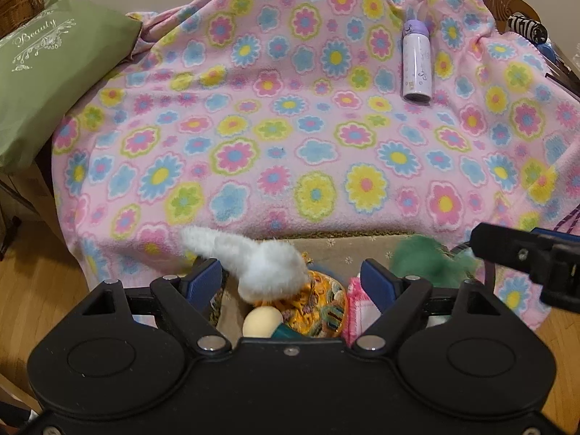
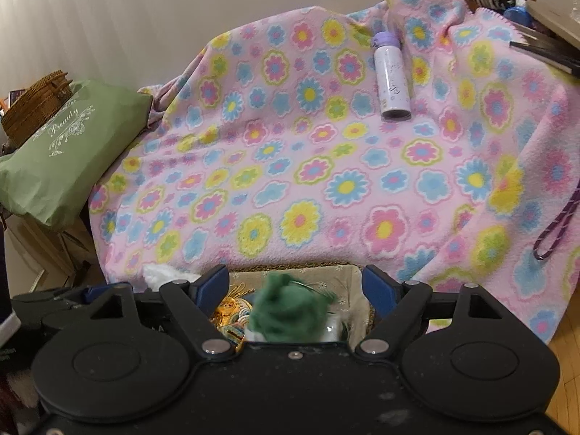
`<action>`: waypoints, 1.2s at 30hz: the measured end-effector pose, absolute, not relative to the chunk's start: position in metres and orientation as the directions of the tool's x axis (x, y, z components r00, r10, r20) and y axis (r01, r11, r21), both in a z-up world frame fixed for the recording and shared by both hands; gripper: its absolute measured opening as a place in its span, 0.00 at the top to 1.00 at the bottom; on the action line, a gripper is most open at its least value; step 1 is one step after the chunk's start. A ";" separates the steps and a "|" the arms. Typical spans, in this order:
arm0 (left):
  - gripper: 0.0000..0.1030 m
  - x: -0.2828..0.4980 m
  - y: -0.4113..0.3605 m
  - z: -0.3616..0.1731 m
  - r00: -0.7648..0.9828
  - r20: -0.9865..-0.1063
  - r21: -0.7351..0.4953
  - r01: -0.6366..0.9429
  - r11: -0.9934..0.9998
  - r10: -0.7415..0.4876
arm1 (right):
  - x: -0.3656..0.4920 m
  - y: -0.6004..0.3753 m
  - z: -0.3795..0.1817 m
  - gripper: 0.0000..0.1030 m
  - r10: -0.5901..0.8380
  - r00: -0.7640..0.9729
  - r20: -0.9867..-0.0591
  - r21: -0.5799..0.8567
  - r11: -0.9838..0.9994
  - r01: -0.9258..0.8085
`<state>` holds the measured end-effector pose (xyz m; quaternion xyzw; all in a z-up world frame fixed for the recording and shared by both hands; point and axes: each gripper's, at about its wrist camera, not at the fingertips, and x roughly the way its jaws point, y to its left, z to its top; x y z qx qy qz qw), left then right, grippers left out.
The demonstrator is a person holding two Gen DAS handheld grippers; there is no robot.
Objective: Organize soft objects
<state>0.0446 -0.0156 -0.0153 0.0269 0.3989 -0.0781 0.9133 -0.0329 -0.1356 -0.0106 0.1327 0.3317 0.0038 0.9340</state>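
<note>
My left gripper [image 1: 290, 277] is open above a fabric-lined basket [image 1: 348, 250]. A white fluffy plush [image 1: 261, 264] lies loose between its blue pads, touching neither. Under it in the basket sit a golden patterned pouch [image 1: 319, 308], a cream ball [image 1: 261, 322] and a pink cloth [image 1: 357, 308]. My right gripper [image 2: 295, 282] is open over the same basket [image 2: 326, 275]. A blurred green fluffy plush [image 2: 286, 311] sits between its pads, free of both. The green plush [image 1: 427, 261] also shows at the right in the left wrist view.
A pink flowered blanket [image 1: 290, 137] covers the furniture behind the basket, with a lilac bottle [image 1: 417, 61] lying on it. A green cushion [image 1: 47, 83] and a wicker basket [image 1: 21, 3] sit at the left. A purple cord [image 2: 554, 228] hangs at the right. The floor [image 1: 29, 272] is wooden.
</note>
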 end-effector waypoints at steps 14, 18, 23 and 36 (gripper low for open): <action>0.16 0.035 -0.012 -0.009 0.691 -0.715 -0.020 0.128 0.992 -0.103 | -0.047 -0.135 -0.011 0.20 -0.012 0.769 -0.639 0.133 0.983 0.126; 0.16 0.034 -0.012 -0.009 0.692 -0.715 -0.017 0.125 0.992 -0.099 | -0.048 -0.137 -0.013 0.20 -0.016 0.764 -0.645 0.140 0.980 0.139; 0.15 0.032 -0.013 -0.009 0.692 -0.716 -0.013 0.126 0.992 -0.097 | -0.049 -0.134 -0.013 0.20 -0.017 0.762 -0.648 0.138 0.981 0.139; 0.15 0.031 -0.014 -0.011 0.690 -0.717 -0.011 0.127 0.992 -0.096 | -0.050 -0.136 -0.015 0.19 -0.016 0.758 -0.652 0.142 0.980 0.142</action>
